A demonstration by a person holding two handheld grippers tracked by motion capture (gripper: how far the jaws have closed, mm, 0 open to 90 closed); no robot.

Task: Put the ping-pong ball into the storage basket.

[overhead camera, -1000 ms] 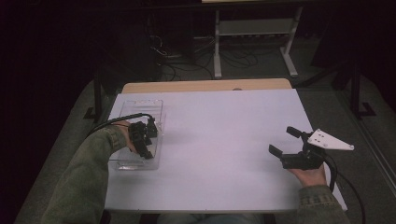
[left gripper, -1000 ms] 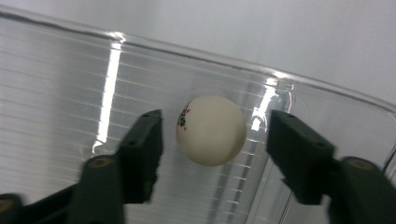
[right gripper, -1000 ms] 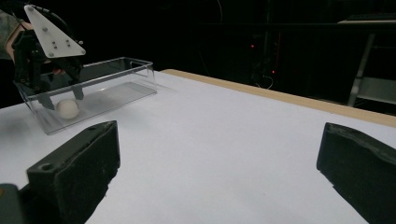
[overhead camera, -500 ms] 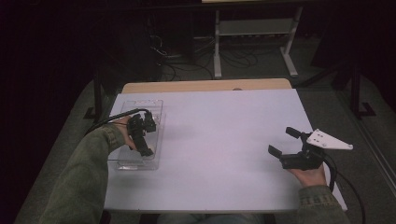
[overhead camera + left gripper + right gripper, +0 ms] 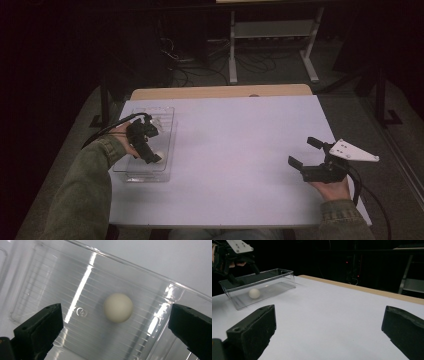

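One small cream ball (image 5: 118, 307) lies loose in a clear plastic tray (image 5: 165, 112) by the bench's (image 5: 240, 145) left edge. The left gripper (image 5: 117, 322) hangs over the ball, jaws wide, partly covering it from above. Well right of the tray, the right gripper (image 5: 306, 155) gapes wide over bare bench.

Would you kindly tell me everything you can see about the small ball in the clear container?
The ball is small, round and off-white, with a smooth matte surface, like a table-tennis ball. It rests on the ribbed floor of the clear plastic container, toward the end nearer the person, at the table's left side. The left gripper hovers above it, jaws wide open to either side without touching it. Nothing but the container floor appears to touch it.
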